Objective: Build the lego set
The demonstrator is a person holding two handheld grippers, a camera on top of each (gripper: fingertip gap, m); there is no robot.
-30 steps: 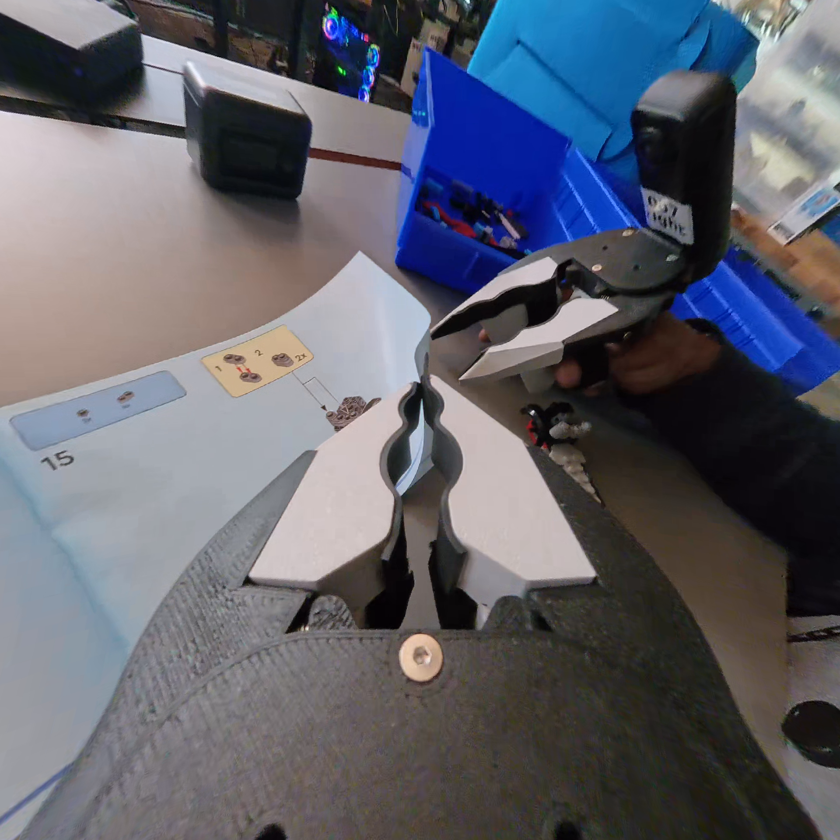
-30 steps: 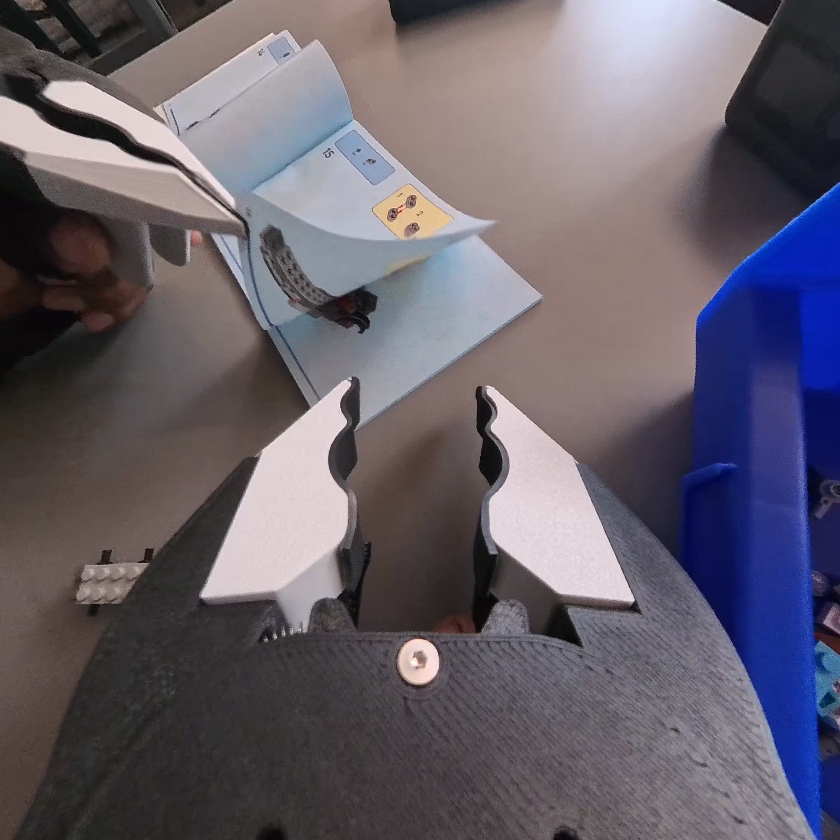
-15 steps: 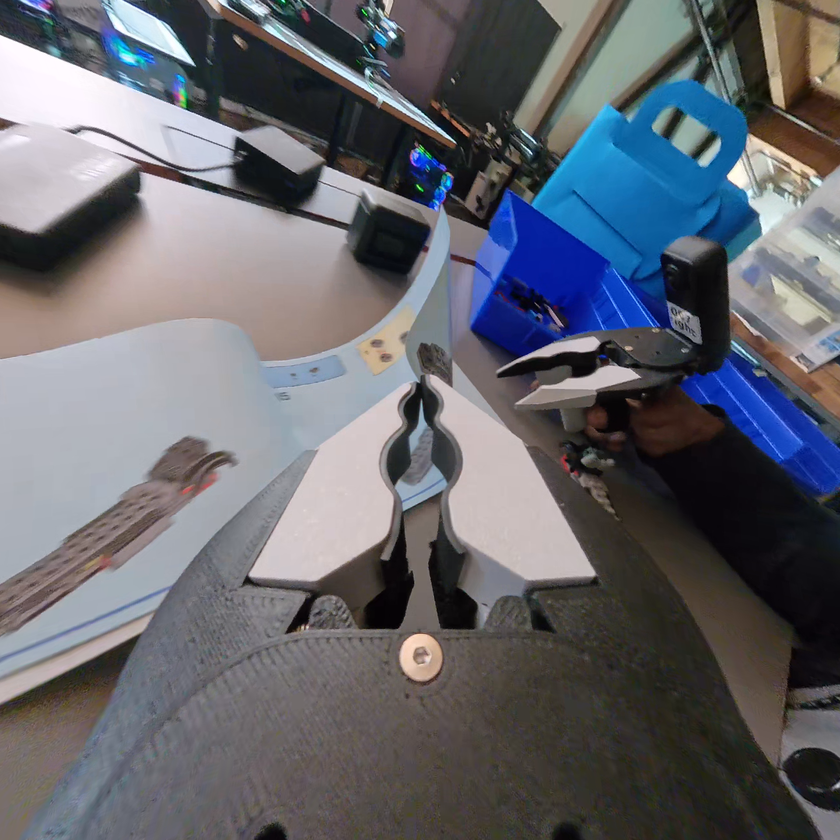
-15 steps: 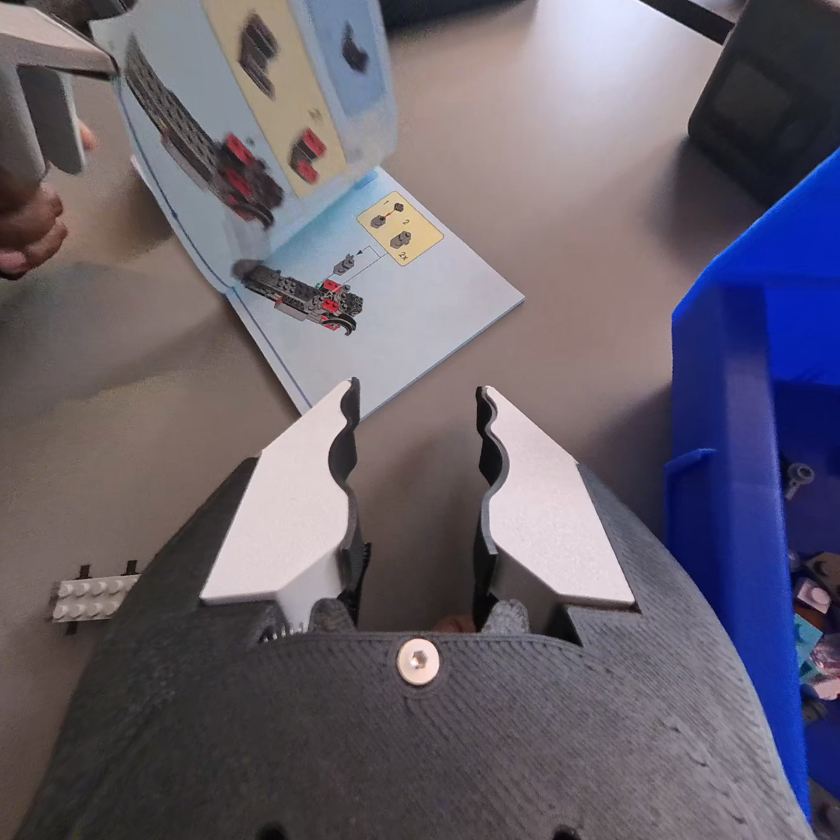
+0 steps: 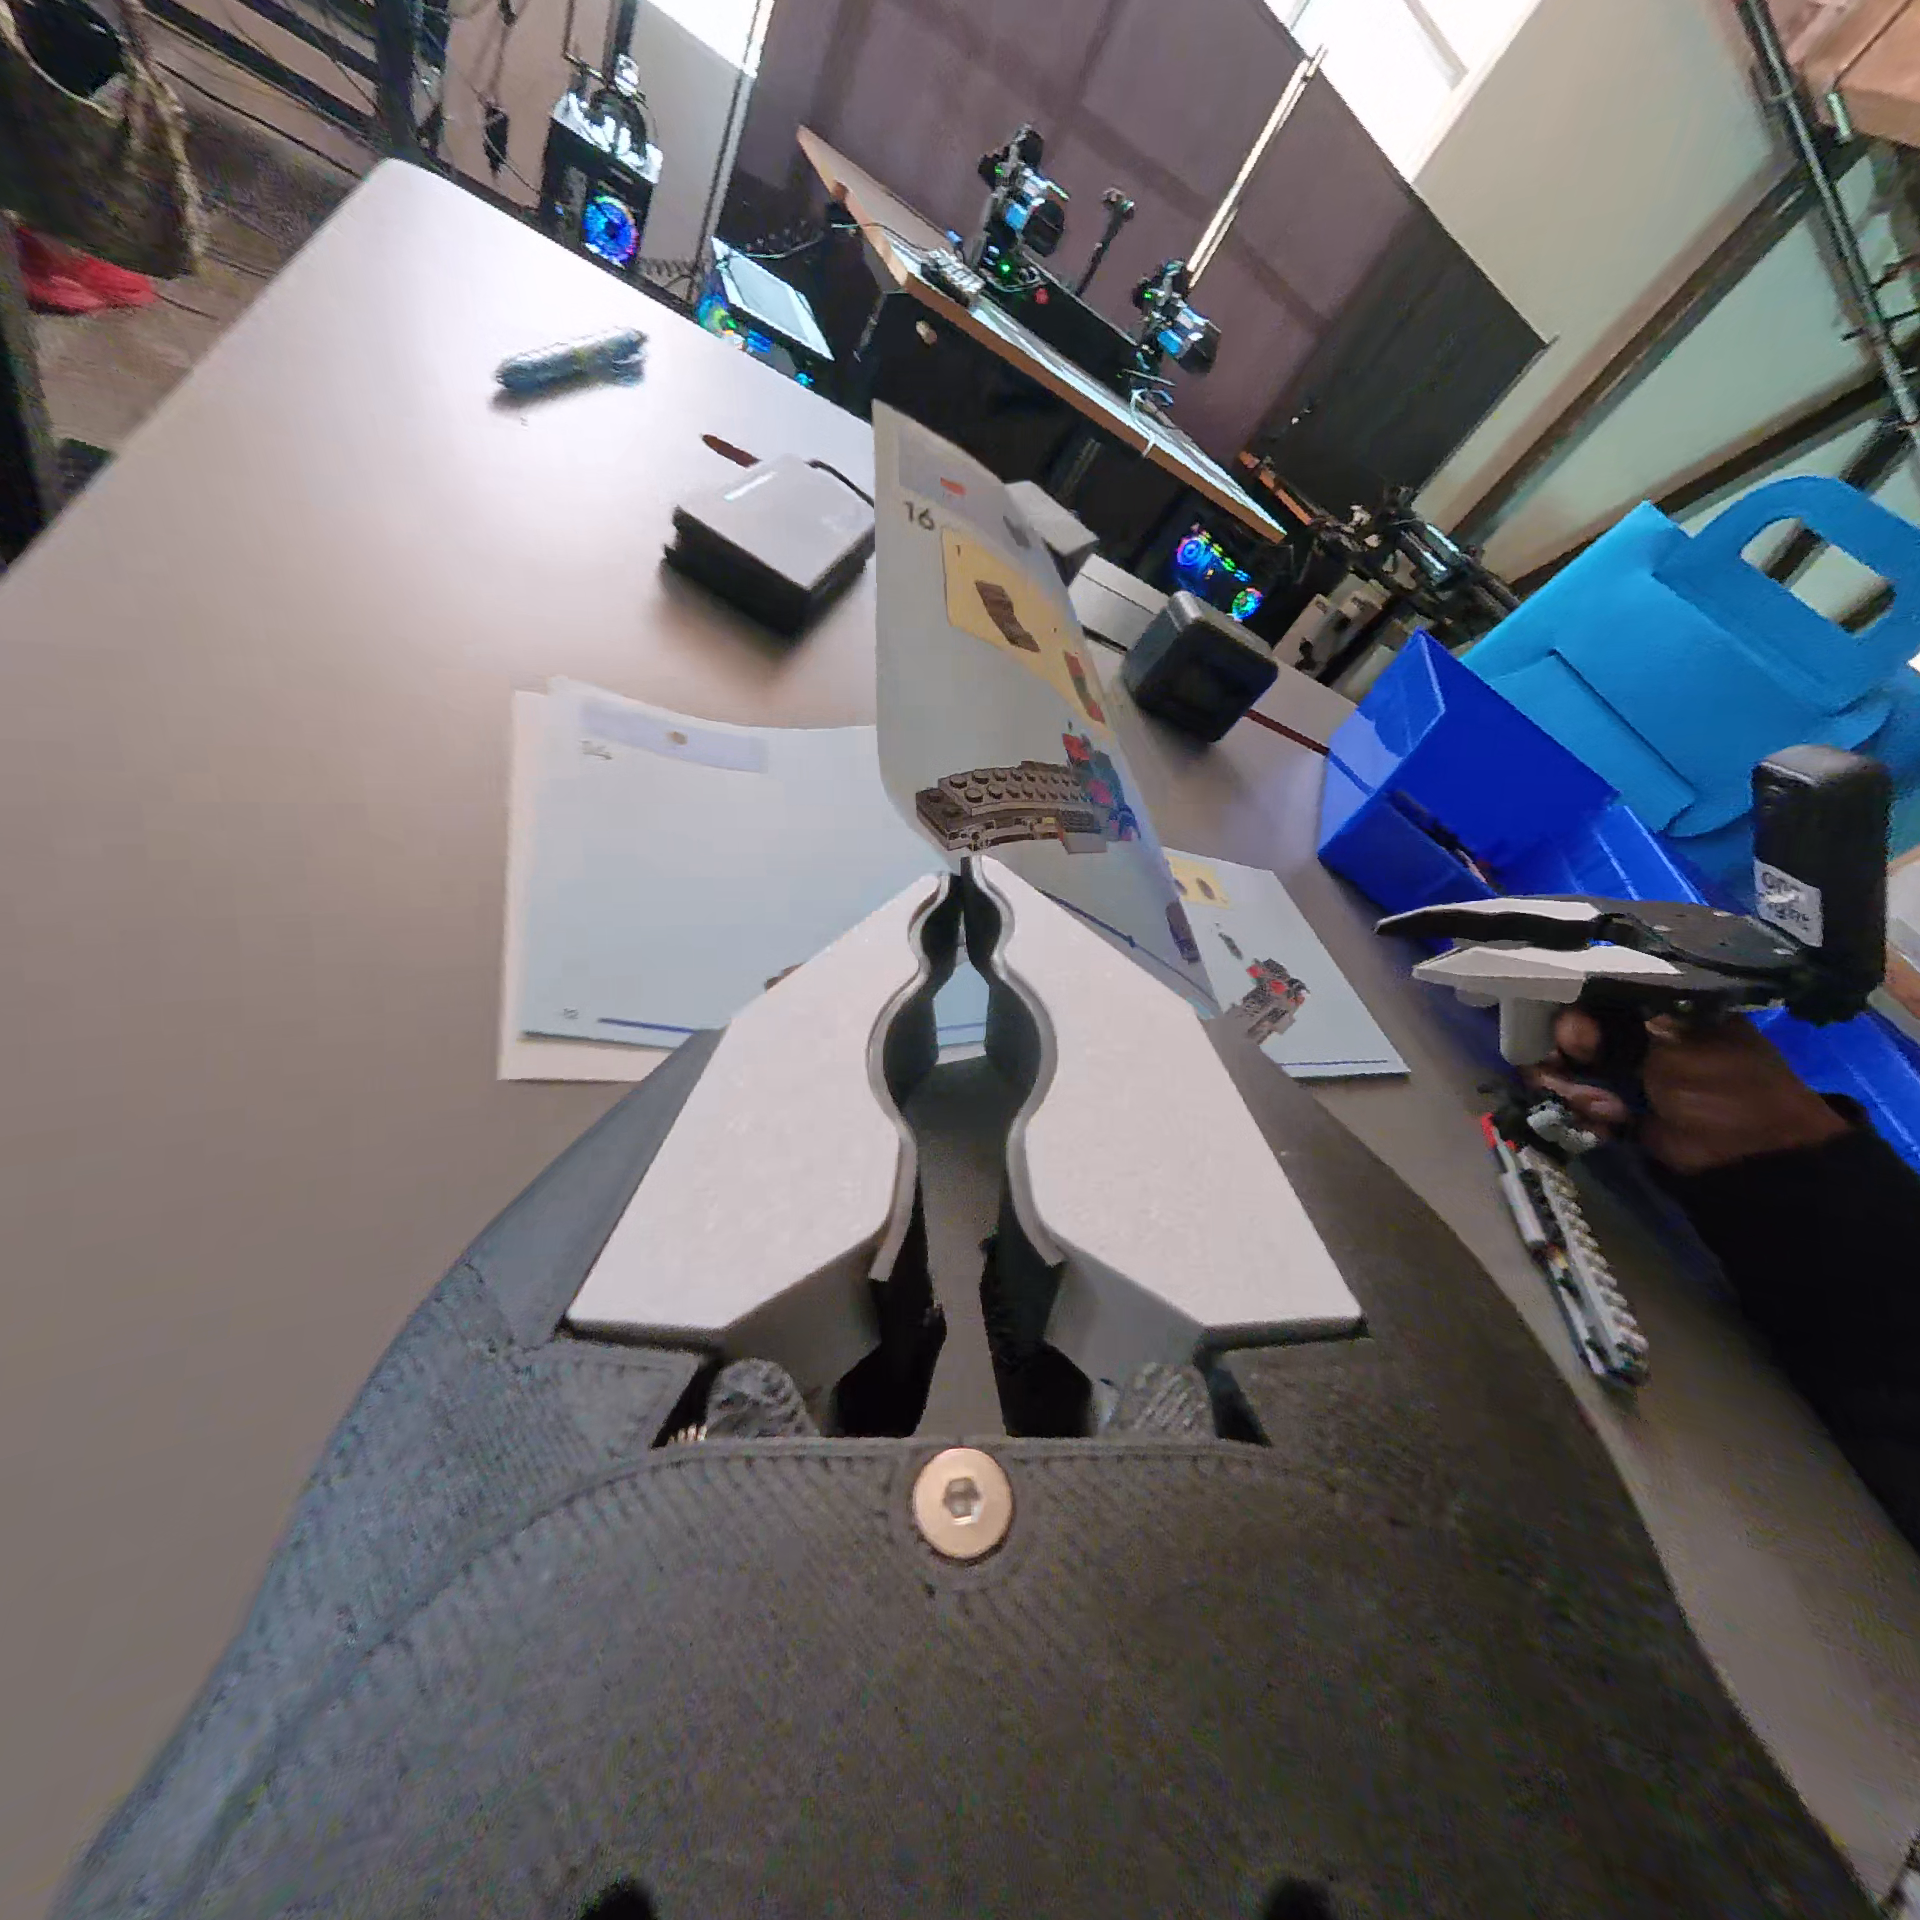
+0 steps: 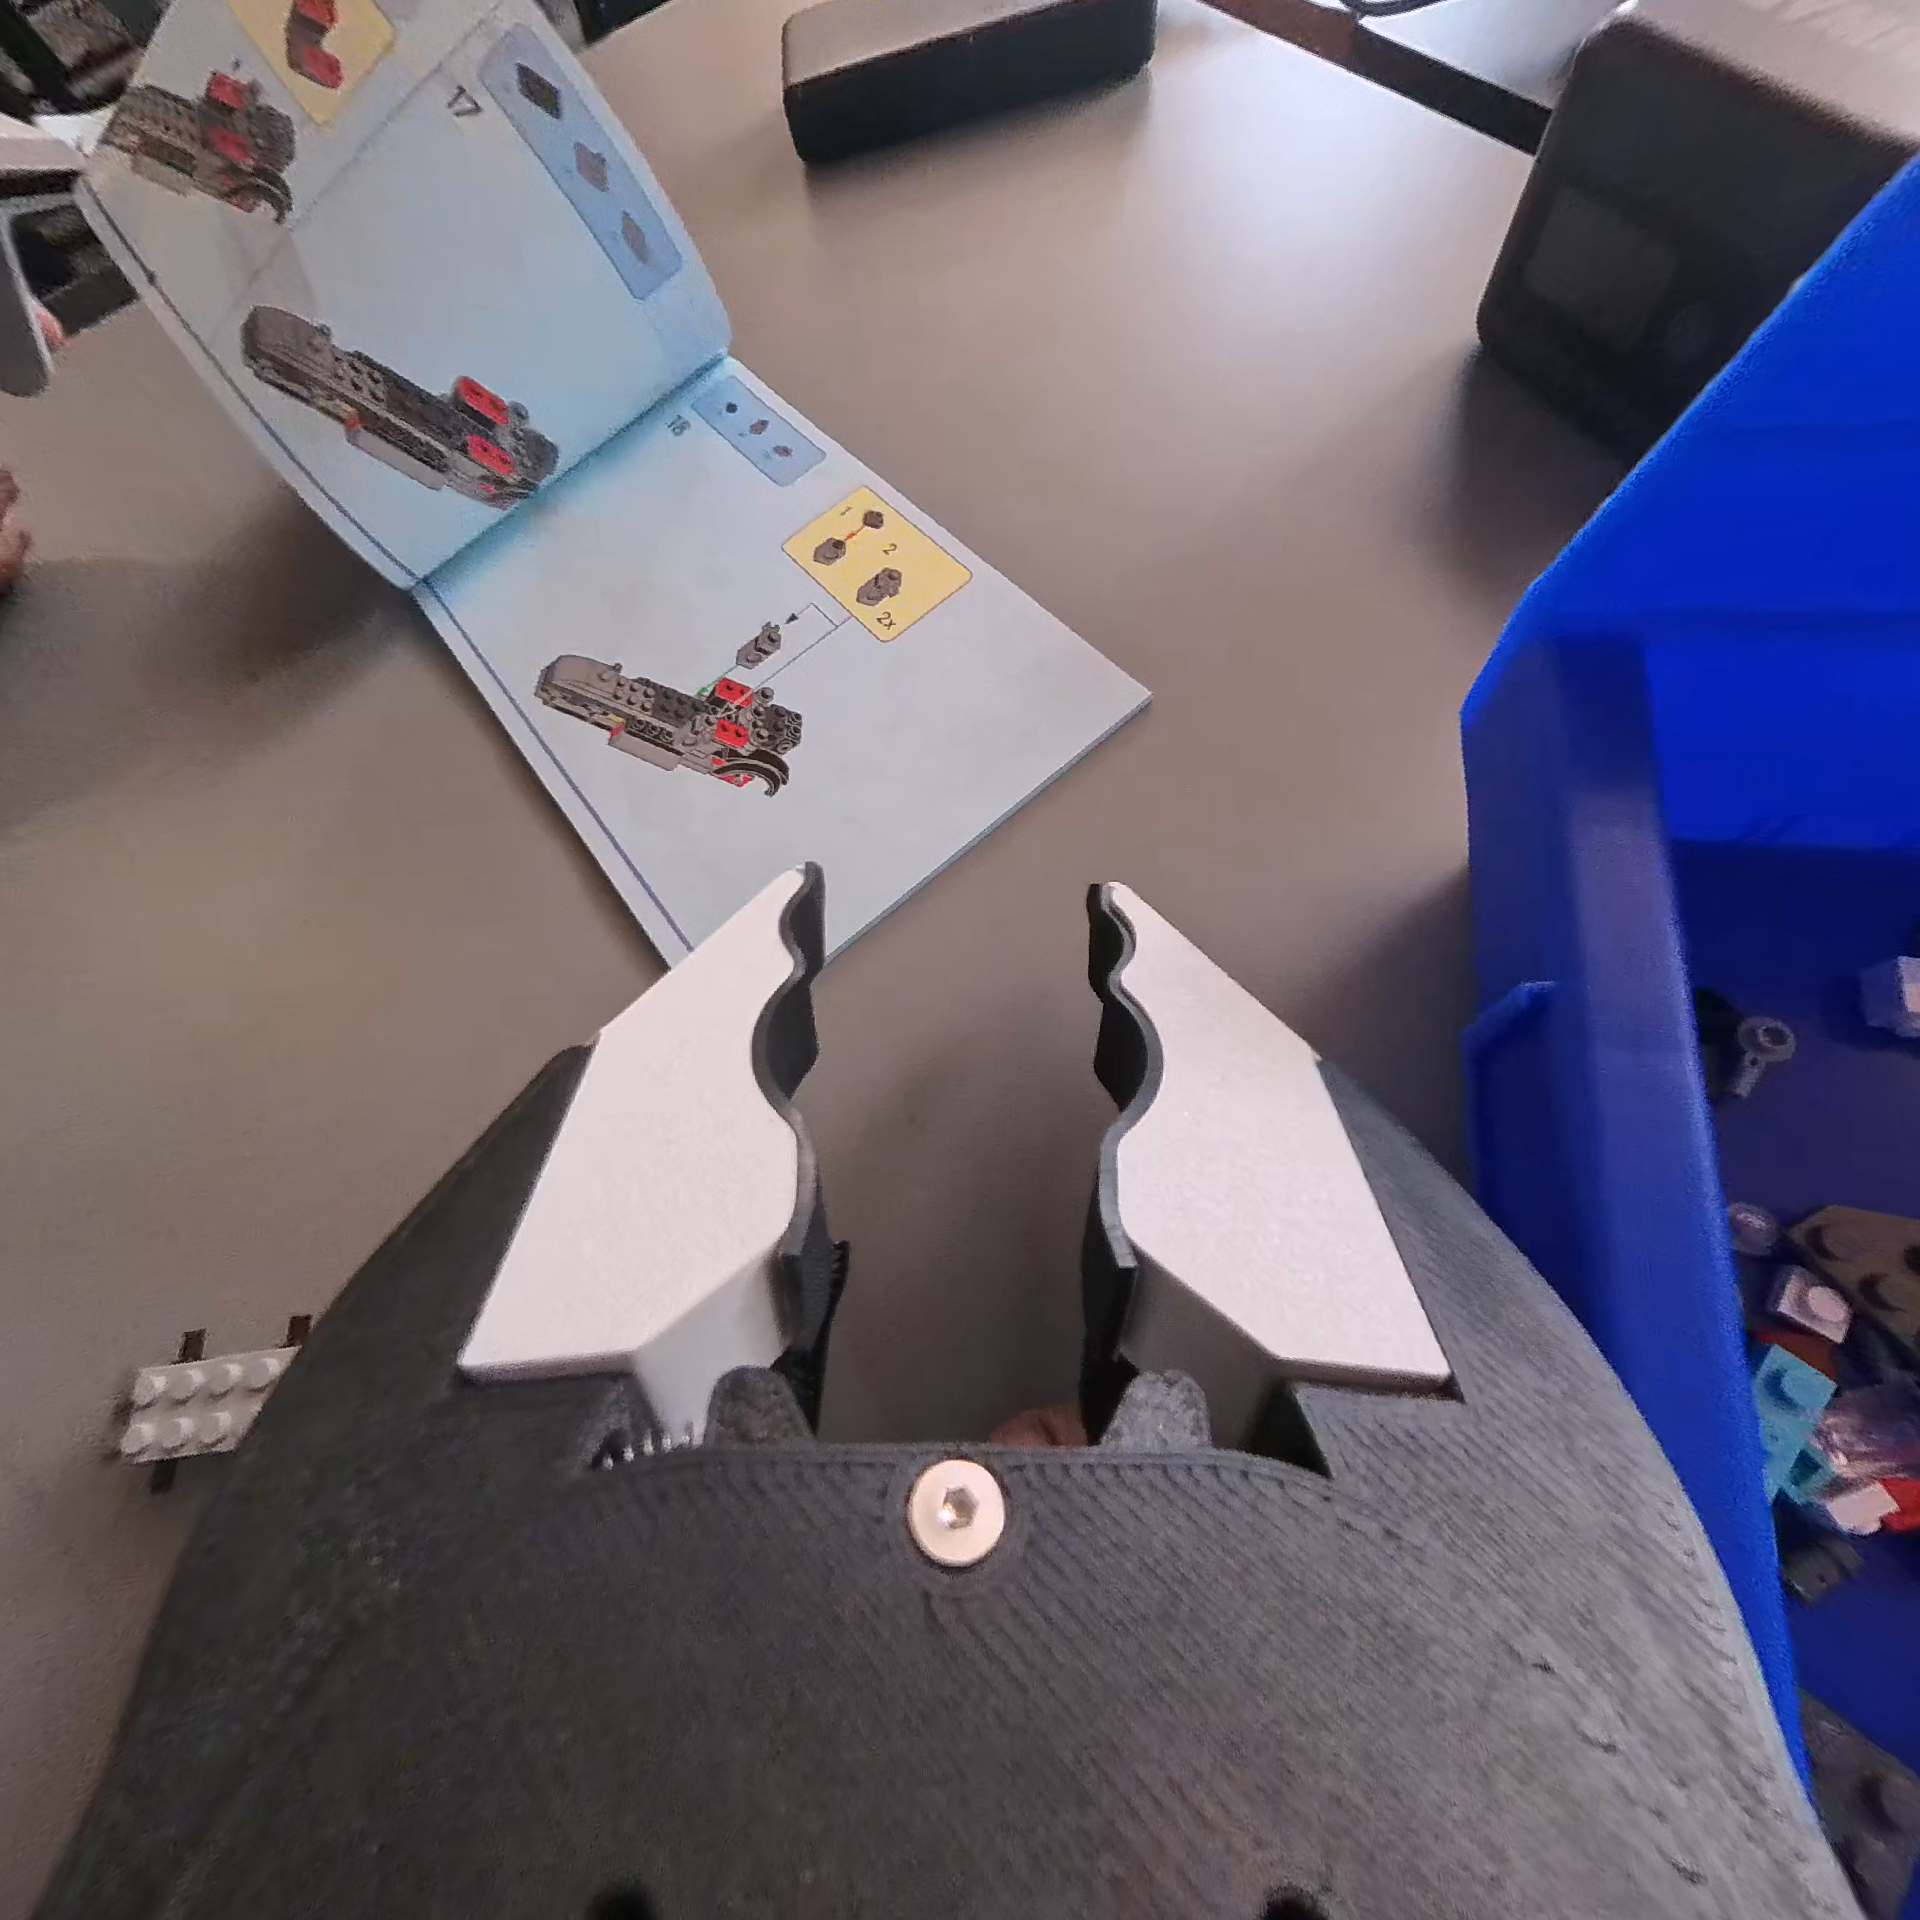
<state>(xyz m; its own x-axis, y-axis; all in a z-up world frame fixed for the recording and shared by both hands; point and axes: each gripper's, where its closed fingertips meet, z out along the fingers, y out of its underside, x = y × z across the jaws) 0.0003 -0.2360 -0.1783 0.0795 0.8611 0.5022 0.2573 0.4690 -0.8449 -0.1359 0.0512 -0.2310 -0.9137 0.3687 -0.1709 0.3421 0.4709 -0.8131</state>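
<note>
left hand-held gripper (image 5: pixel 961 902) pinched on pale-blue paper instruction page (image 5: pixel 992 707) | right hand-held gripper (image 6: pixel 951 904) wide, empty | risk: tearing if yanked, slipping back if loosened

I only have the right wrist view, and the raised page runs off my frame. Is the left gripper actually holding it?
Observer: Yes. The left gripper has its fingers shut on the bottom edge of the page, which stands almost upright.
Operator: Where is the build?
Observer: The partly built lego model lies on the table near the handle of the open right gripper.
Operator: What is behind the page?
Observer: Another booklet page, lying flat.
</note>
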